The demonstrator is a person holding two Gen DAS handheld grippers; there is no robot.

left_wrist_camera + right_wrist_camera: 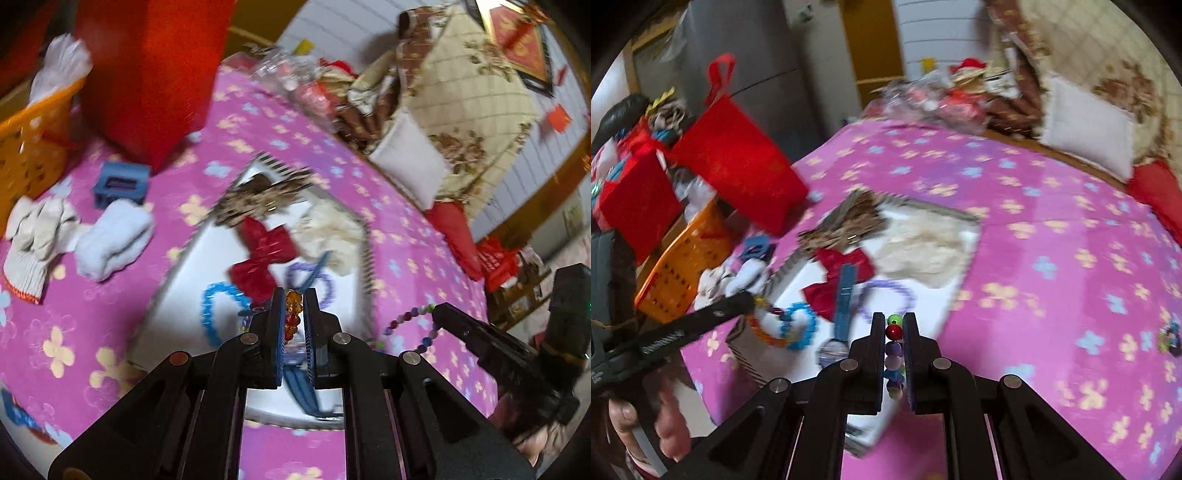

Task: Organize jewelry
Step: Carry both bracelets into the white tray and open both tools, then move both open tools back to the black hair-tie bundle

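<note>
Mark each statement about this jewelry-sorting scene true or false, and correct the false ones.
1. The left claw is shut on an amber and red bead bracelet. True.
2. The right claw is open with nothing between its fingers. False: it is shut on a multicolored bead bracelet.
3. A red bow lies on the white tray. True.
4. The bedspread is plain green. False: it is pink with a flower print.
5. A blue bead bracelet lies on the tray. True.
6. The orange basket sits on the tray. False: it stands off the tray, beside the white gloves.
</note>
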